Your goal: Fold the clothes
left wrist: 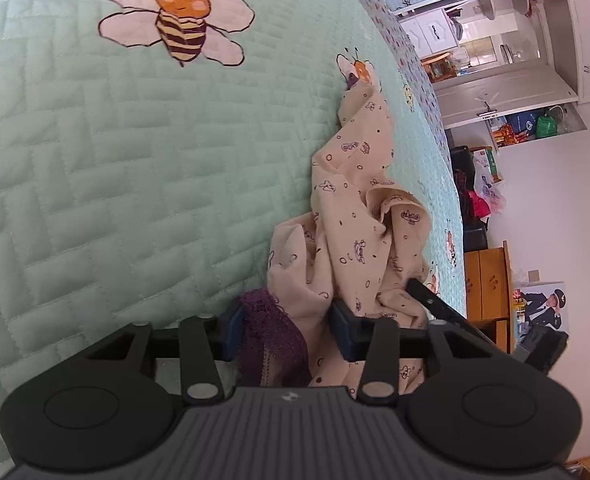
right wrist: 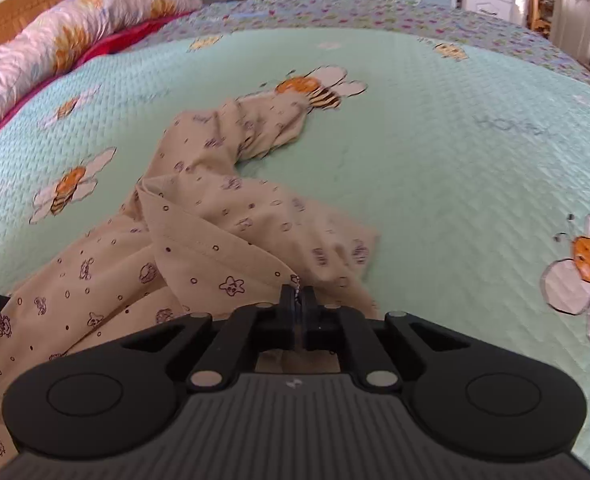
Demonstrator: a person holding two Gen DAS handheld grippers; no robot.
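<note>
Trouble, if it came, looked likeliest at the two grips. The beige printed garment [right wrist: 199, 240] lay crumpled on the green quilted bedspread [right wrist: 435, 160], one long part trailing away toward an embroidered bee [right wrist: 315, 88], the rest bunched near both tools. The right gripper [right wrist: 299, 300] had its jaws pressed together on a thin hemmed edge of the cloth, only a sliver caught at the tips; a hard pull might have slipped that edge free, to my eye. The left gripper [left wrist: 289, 330] stood partly closed around a thick gather of the garment and its purple lace trim [left wrist: 269, 332]. Whether the blue pads [left wrist: 341, 330] truly pinched it, I could not tell. With so much fabric bundled there, lifting could have dragged several layers together and twisted the piece instead of spreading it. The trailing part might also have snagged or folded under itself on the quilt.
</note>
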